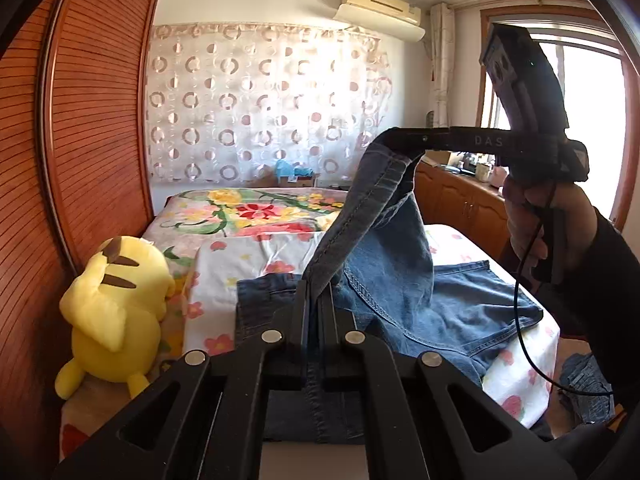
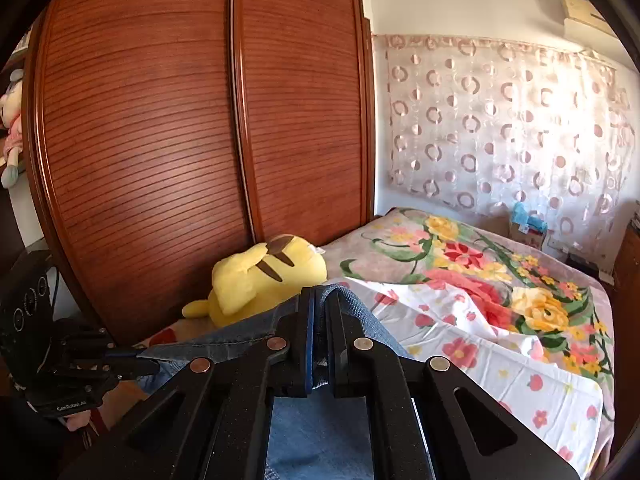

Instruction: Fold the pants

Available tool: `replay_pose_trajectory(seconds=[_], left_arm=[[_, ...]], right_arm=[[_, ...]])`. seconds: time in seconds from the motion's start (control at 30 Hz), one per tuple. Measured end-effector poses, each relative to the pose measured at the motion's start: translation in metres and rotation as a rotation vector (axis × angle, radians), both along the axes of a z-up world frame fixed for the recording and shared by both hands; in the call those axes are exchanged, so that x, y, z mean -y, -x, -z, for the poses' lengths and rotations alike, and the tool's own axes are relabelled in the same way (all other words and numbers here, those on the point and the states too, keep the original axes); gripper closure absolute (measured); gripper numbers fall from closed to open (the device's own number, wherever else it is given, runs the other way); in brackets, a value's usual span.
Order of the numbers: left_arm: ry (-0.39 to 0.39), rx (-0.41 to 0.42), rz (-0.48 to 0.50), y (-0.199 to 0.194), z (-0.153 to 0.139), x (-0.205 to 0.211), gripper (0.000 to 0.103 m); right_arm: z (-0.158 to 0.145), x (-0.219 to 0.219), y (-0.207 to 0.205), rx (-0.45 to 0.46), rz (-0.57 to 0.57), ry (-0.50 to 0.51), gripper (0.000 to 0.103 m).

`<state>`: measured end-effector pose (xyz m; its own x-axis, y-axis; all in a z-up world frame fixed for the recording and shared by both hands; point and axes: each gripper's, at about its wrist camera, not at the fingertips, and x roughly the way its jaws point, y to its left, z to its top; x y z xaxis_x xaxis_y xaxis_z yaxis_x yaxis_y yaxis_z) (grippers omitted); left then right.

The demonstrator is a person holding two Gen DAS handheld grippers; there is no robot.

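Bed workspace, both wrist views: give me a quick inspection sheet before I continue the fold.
Surface: bed with white floral sheet over a floral blanket.
Job's things: jeans, one edge lifted, the rest lying on the sheet.
Clutter: yellow plush toy beside the wardrobe.
Grippers: left gripper and right gripper both shut on denim.
Cables: black cable hanging from the right handle.
Surroundings: wooden wardrobe, patterned curtain, air conditioner.

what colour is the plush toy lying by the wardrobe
Yellow with brown stripes on its back; the plush toy shows best in the left wrist view.
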<state>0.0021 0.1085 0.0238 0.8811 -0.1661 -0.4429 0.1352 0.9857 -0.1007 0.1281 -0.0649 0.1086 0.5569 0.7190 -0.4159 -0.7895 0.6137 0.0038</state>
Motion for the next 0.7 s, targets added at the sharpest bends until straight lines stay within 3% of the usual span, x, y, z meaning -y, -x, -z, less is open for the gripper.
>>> replay_pose_trajectory(seconds=[0.4, 0.7], left_arm=[[0.041, -0.135, -0.029, -0.006, 0.055, -0.019, 0.099], [0.034, -0.199, -0.042, -0.011, 0.078, -0.019, 0.099]], right_arm=[[0.021, -0.039, -0.021, -0.053, -0.035, 0.091, 0.099], [0.026, -0.056, -0.034, -0.114, -0.030, 0.124, 0.099]])
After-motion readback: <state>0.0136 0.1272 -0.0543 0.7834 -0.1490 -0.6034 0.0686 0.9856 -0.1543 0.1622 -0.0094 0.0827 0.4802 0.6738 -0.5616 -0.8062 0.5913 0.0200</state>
